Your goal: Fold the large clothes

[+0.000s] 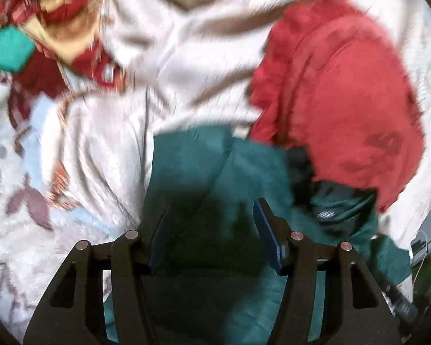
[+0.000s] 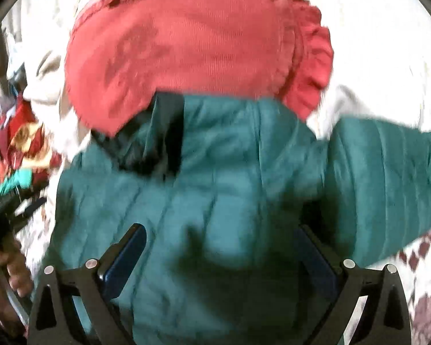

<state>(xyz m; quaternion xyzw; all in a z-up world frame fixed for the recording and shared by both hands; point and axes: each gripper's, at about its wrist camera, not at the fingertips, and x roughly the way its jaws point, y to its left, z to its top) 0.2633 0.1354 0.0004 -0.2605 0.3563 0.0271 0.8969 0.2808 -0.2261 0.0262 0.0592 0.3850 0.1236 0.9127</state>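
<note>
Two grippers hover over a green quilted jacket on a cluttered bed

The left gripper (image 1: 212,224) hangs with its jaws parted about halfway above the green jacket (image 1: 204,178); nothing is clamped between the blue pads, and the blur leaves it unclear whether they brush the cloth. The right gripper (image 2: 224,256) stands with its jaws spread wide over the jacket's (image 2: 215,178) padded, stitched back, the fabric rising between them but not pinched. The jacket lies spread in the near middle of the bed, its dark collar (image 2: 158,138) at the far side and one sleeve (image 2: 388,178) stretched to the right. Just beyond the collar, touching it, sits a round red cushion (image 2: 186,51) with a ruffled edge and ribbed weave. A rumpled cream blanket (image 1: 163,43) fills the far left, with a red-and-gold patterned cloth (image 1: 60,14) further left. The bed cover (image 1: 17,201) beneath is white with maroon leaf shapes. A hand (image 2: 5,270) shows at the near left edge of the right view.
</note>
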